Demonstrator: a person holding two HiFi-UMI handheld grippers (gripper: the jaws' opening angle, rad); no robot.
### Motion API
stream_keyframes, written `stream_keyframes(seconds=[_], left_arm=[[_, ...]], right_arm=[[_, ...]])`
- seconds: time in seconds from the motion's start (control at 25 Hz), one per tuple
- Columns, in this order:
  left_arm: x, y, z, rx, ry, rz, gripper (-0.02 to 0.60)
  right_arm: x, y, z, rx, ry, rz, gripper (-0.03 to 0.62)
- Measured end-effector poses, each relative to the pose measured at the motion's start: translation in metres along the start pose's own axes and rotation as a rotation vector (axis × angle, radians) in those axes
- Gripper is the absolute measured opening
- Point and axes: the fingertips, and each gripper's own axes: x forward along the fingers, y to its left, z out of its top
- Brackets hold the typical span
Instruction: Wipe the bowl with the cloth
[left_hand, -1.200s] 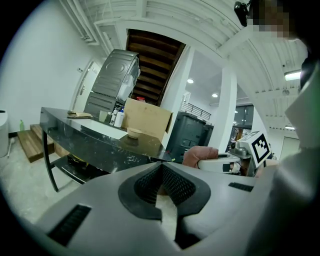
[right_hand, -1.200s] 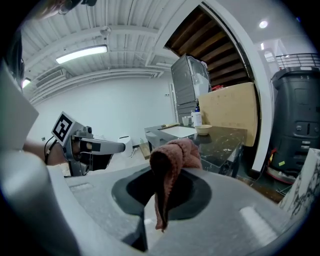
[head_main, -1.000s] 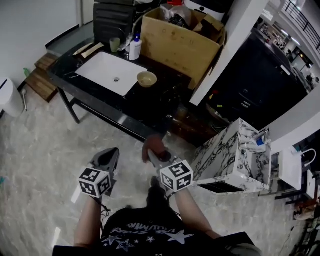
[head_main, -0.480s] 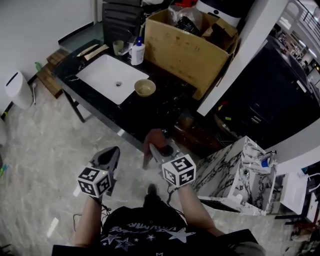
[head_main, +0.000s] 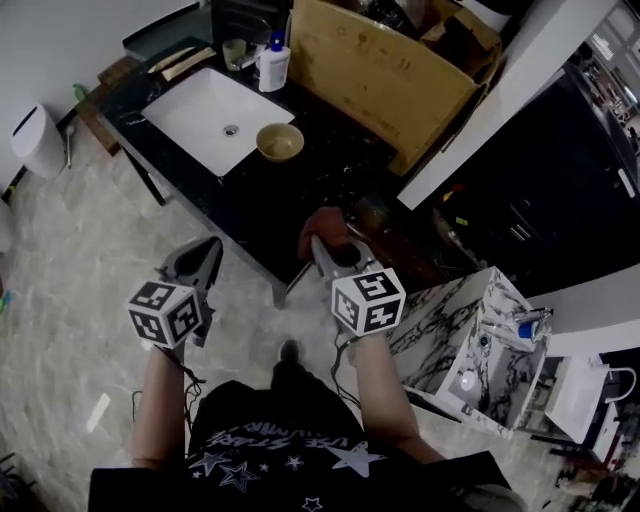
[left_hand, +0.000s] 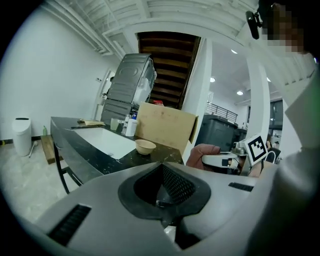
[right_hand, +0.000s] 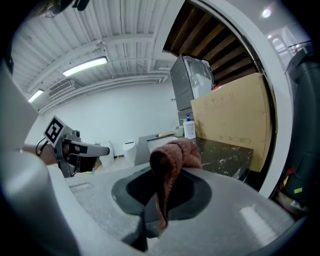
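The job is at the approach step: no wiping has begun. The tan bowl (head_main: 279, 142) sits upright and apparently empty on the dark marble surface (head_main: 335, 185), just beside the right-hand corner of the white sink (head_main: 215, 115). A cardboard box (head_main: 385, 70) stands on the same surface, further right of the sink.

The right tongs (head_main: 326, 248) are clamped tight on a reddish-brown cloth (right_hand: 172, 155). Its bunched top bulges above the jaws and a tail hangs down between them. They are near the front edge of the surface, well apart from the sink and short of the bowl.

The left tongs (head_main: 208, 250) are fully closed with nothing in them. They hang over the floor, off the surface's front edge on the sink's side.

Next, I judge, the cloth must be carried toward the sink's right corner and lowered into the bowl. The light bowl may slide under rubbing, so the left tongs would likely need to open and steady its rim.
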Motion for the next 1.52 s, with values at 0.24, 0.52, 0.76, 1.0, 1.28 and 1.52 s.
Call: stream_keyframes(seconds=[0.24, 0.52, 0.76, 1.0, 1.28, 1.52], left_arm=[[0.024, -0.011, 0.006, -0.014, -0.006, -0.005, 0.008], [0.047, -0.01, 0.011, -0.051, -0.024, 0.015, 0.009], [0.055, 0.006, 0.023, -0.077, -0.008, -0.001, 0.009], [0.087, 0.028, 0.026, -0.094, 0.008, -0.04, 0.011], [0.144, 0.075, 0.062, -0.147, 0.062, -0.132, 0.115], [0.191, 0.101, 0.058, -0.242, 0.193, -0.209, 0.198]], right_arm=[[0.002, -0.012, 0.009, -0.021, -0.025, 0.053, 0.051], [0.013, -0.038, 0.015, -0.019, -0.031, 0.074, 0.051], [0.04, -0.035, 0.027, -0.056, 0.0, 0.106, 0.051], [0.057, -0.058, 0.018, -0.046, 0.039, 0.058, 0.051], [0.114, -0.087, 0.047, 0.013, -0.014, -0.029, 0.051], [0.141, -0.117, 0.052, 0.016, 0.017, -0.073, 0.051]])
